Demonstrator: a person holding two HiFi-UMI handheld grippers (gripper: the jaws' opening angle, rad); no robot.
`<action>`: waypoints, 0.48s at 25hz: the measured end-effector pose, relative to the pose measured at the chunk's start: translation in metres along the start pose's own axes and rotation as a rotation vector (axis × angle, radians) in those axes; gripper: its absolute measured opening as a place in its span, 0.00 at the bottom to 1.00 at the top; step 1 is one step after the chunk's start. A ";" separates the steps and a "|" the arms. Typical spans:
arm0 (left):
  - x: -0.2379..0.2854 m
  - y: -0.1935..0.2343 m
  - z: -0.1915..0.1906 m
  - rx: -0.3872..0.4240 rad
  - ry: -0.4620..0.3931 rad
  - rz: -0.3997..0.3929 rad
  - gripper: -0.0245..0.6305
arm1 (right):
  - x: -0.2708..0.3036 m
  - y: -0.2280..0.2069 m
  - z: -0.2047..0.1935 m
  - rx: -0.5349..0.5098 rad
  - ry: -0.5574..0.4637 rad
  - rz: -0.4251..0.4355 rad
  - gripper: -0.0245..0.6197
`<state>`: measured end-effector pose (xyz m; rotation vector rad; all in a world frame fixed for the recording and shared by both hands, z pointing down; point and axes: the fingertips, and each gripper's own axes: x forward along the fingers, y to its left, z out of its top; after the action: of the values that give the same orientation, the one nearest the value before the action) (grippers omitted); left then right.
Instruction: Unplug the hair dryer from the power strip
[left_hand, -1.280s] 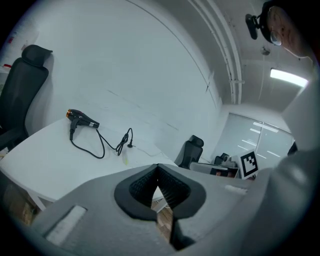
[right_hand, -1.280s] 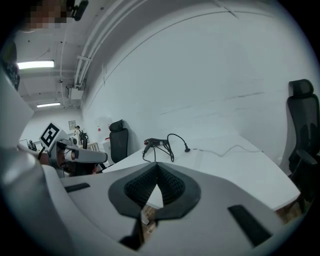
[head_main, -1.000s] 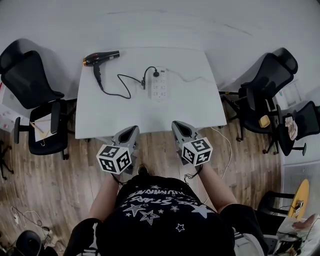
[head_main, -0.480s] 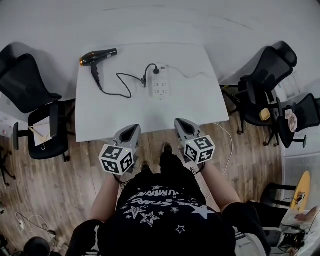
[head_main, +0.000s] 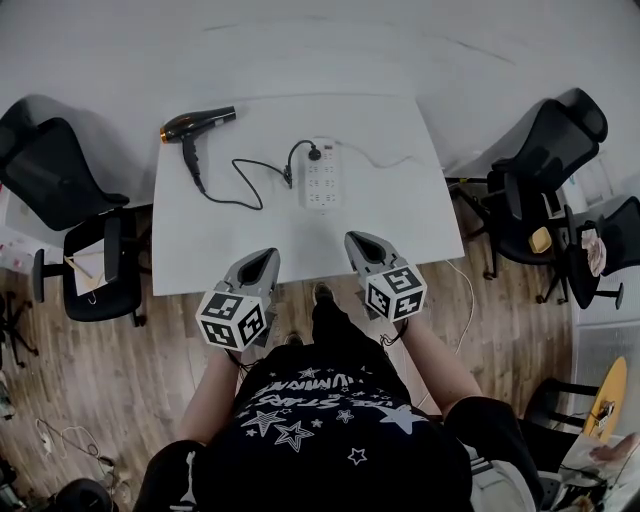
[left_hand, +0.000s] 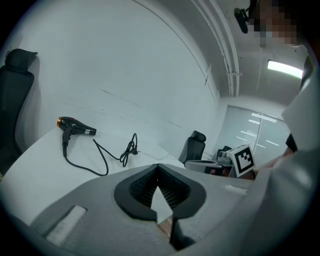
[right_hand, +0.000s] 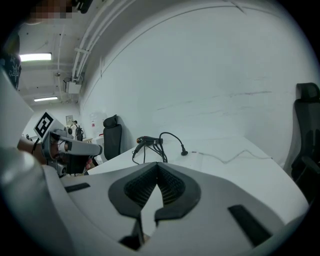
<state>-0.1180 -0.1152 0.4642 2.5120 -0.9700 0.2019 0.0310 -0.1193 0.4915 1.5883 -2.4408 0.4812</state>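
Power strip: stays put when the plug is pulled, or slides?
Probably slides or lifts: the power strip lies loose on the smooth table, nothing pinning it. Its white lead looks slack, so little restraint. The plug sits at its far end; that end likely tips first.

Power strip lies mid-table. Hair dryer lies left of it, cord between. Office chairs stand well left and right.

Surface: white rectangular table
Far left corner: black orange-tipped hair dryer, on its side
Middle: white power strip, the dryer's looping black cord plugged into its far end
Right: thin white cable
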 end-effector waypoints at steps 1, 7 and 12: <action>0.005 0.001 0.002 0.004 -0.001 0.007 0.05 | 0.005 -0.007 0.003 0.004 -0.004 0.002 0.05; 0.039 0.008 0.017 -0.006 -0.004 0.045 0.05 | 0.033 -0.044 0.021 0.008 0.001 0.029 0.05; 0.067 0.008 0.027 -0.004 -0.006 0.060 0.05 | 0.053 -0.066 0.029 -0.001 0.016 0.060 0.05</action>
<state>-0.0740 -0.1735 0.4624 2.4831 -1.0479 0.2100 0.0707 -0.1997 0.4927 1.5084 -2.4833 0.5006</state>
